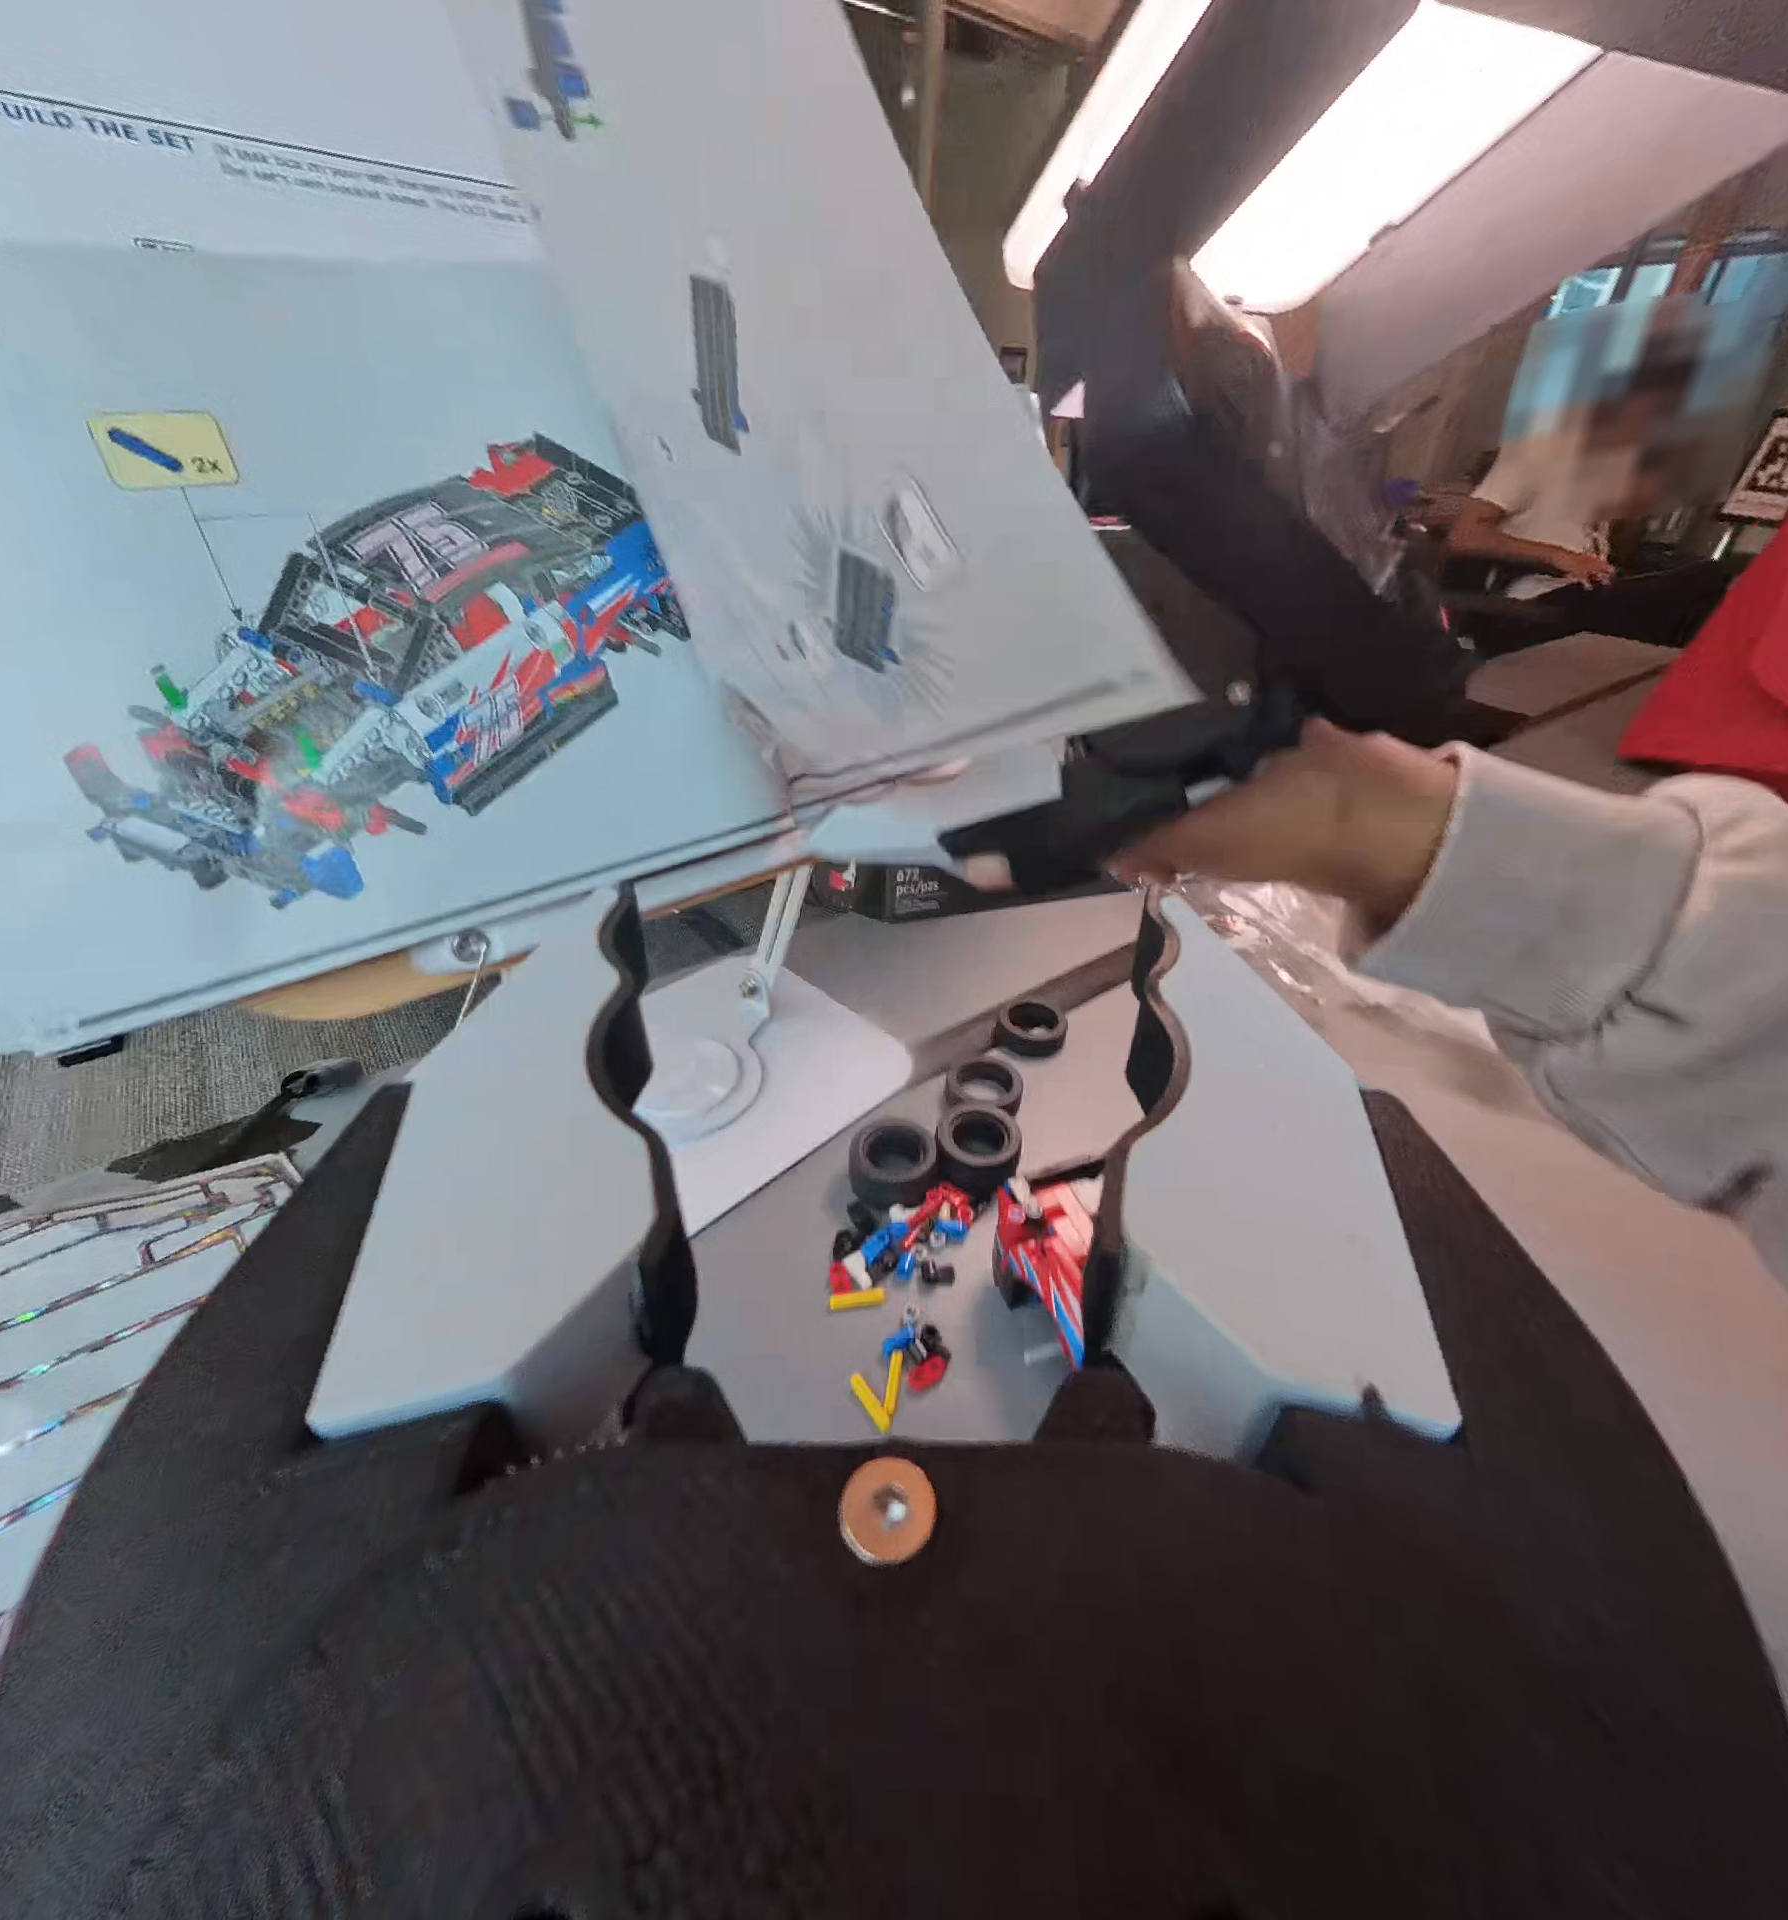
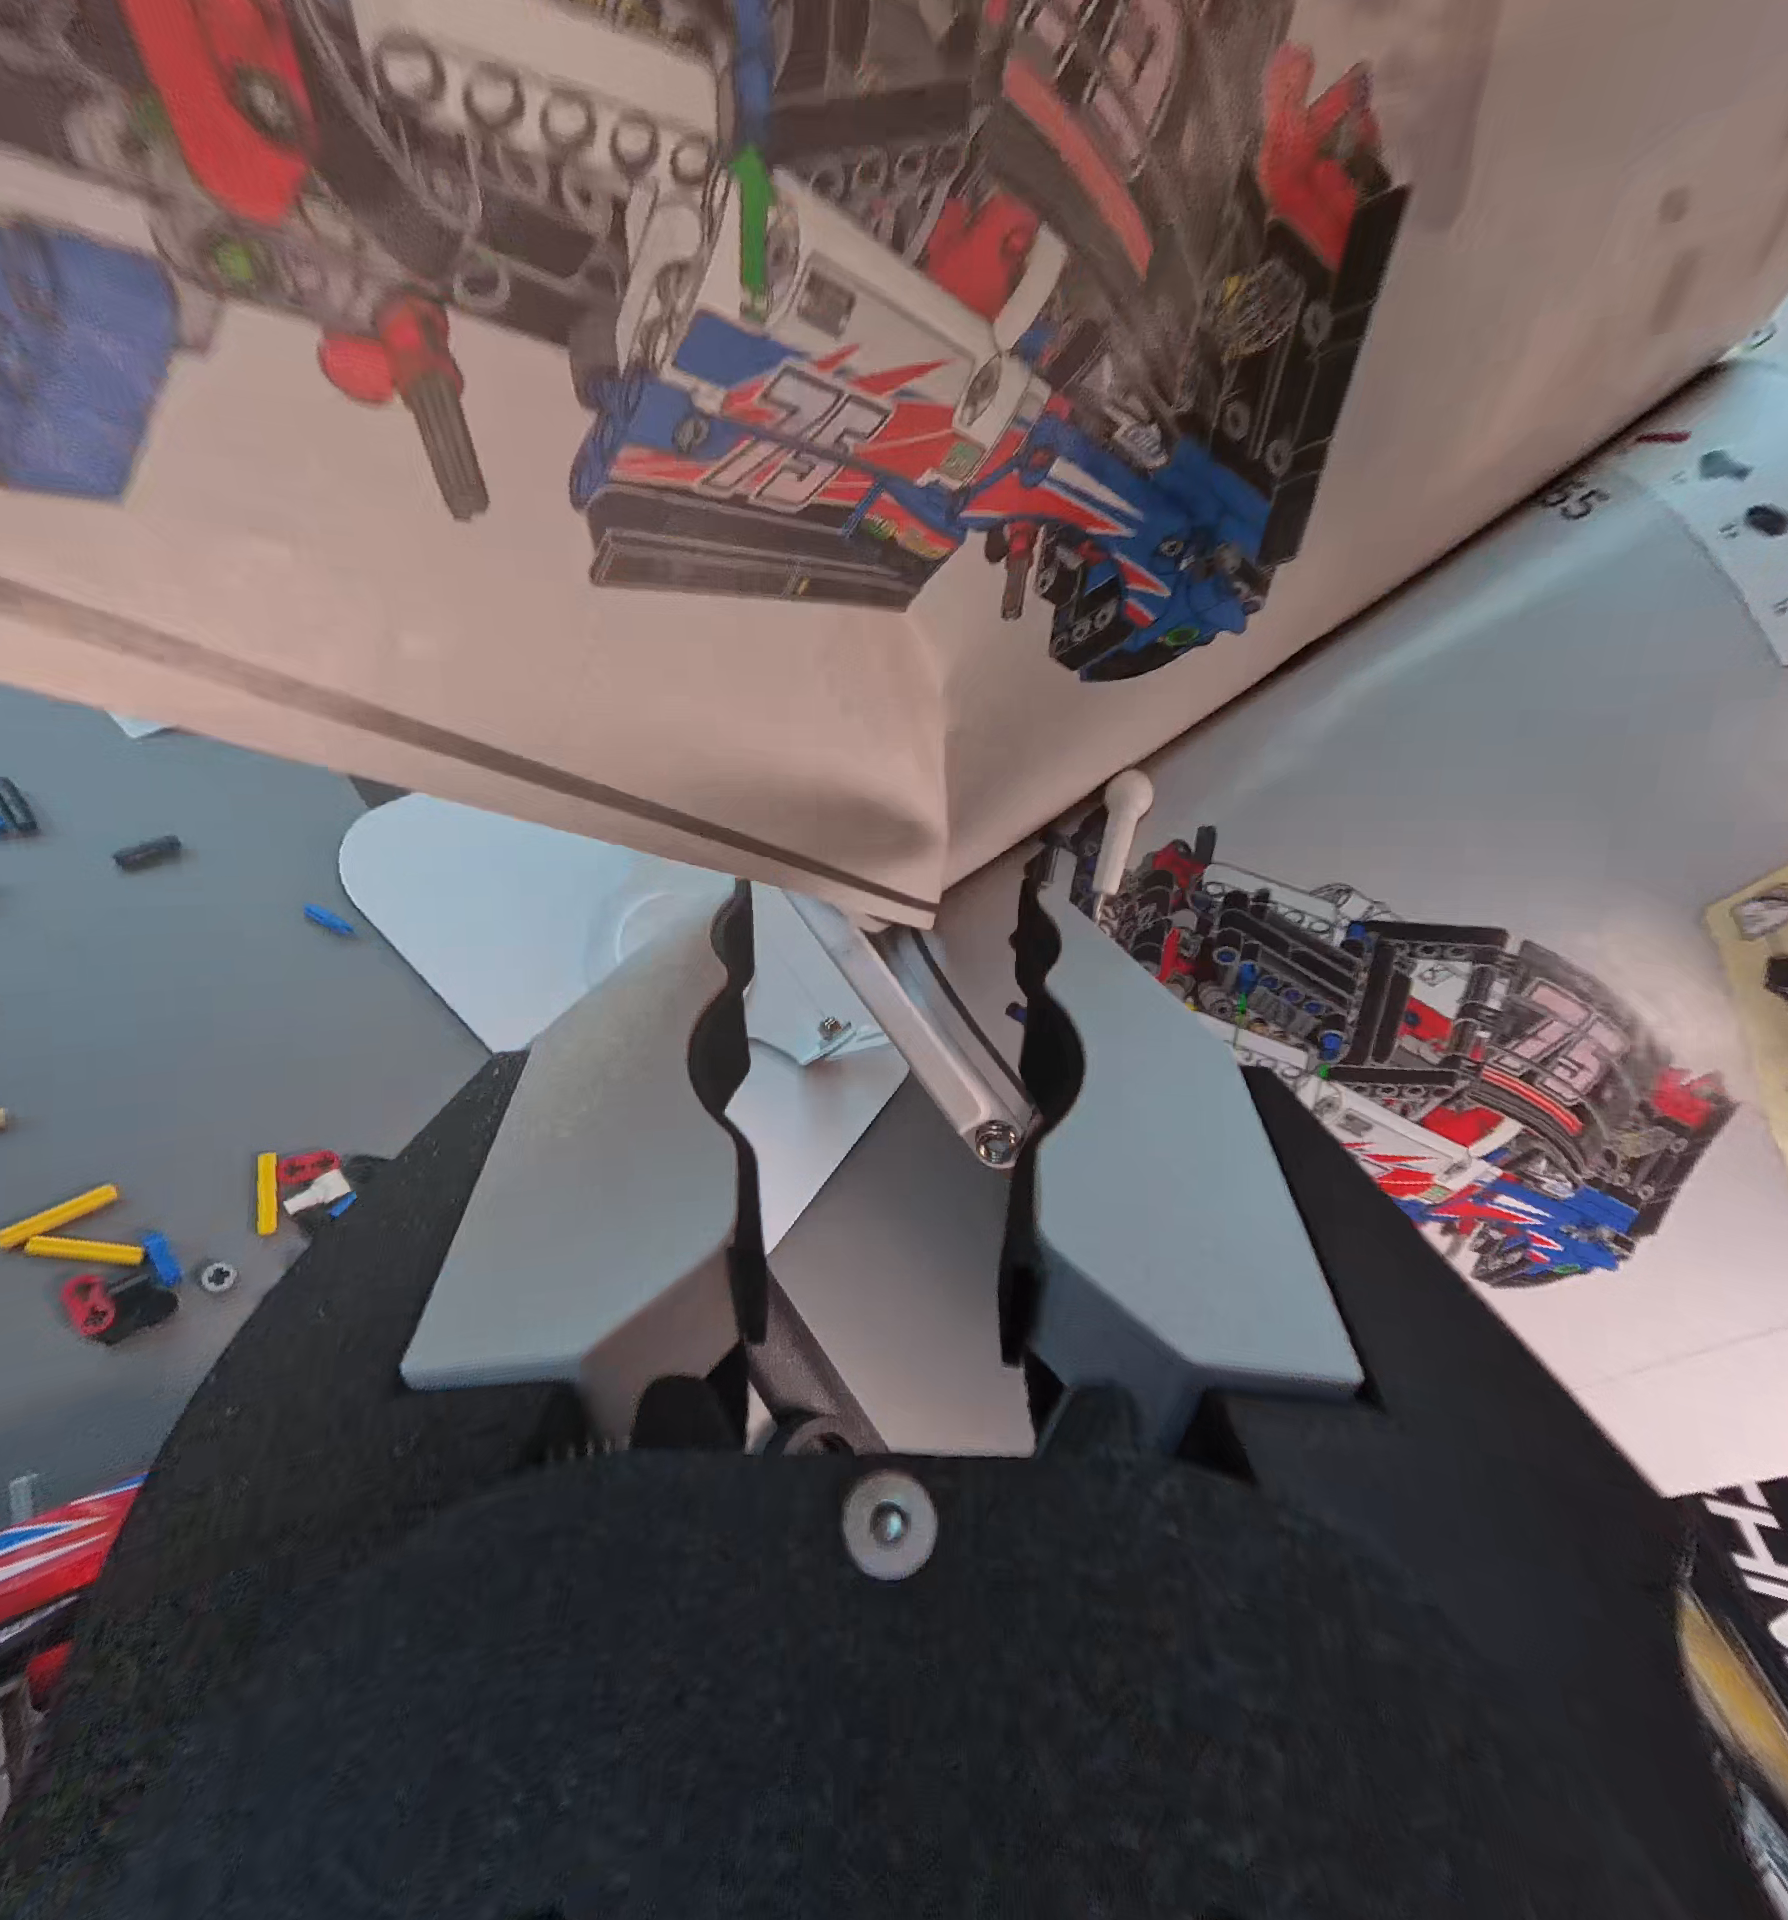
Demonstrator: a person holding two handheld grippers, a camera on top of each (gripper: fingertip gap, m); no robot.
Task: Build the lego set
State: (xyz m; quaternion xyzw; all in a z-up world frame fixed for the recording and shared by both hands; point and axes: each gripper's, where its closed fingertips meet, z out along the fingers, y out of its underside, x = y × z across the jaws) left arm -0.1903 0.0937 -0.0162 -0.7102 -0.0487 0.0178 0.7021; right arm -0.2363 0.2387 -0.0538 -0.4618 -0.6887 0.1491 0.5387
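— What fills the space ahead?

— The instruction booklet [image 1: 350, 623] on its white stand [image 1: 703, 1070], one page [image 2: 661, 675] curling up. It hides most of the grey table [image 1: 1056, 1039] beyond.

— And the grippers?

— The right gripper [image 2: 885, 914] sits under that page's corner, jaws apart, gripping nothing I can make out. The left gripper [image 1: 885, 935] hangs wide open and empty.

— Where are the lego parts?

— On the table: a red and blue car section [image 1: 1041, 1262], four black tyres [image 1: 978, 1138], then small loose pieces [image 1: 895, 1247] and yellow rods [image 2: 57, 1216].
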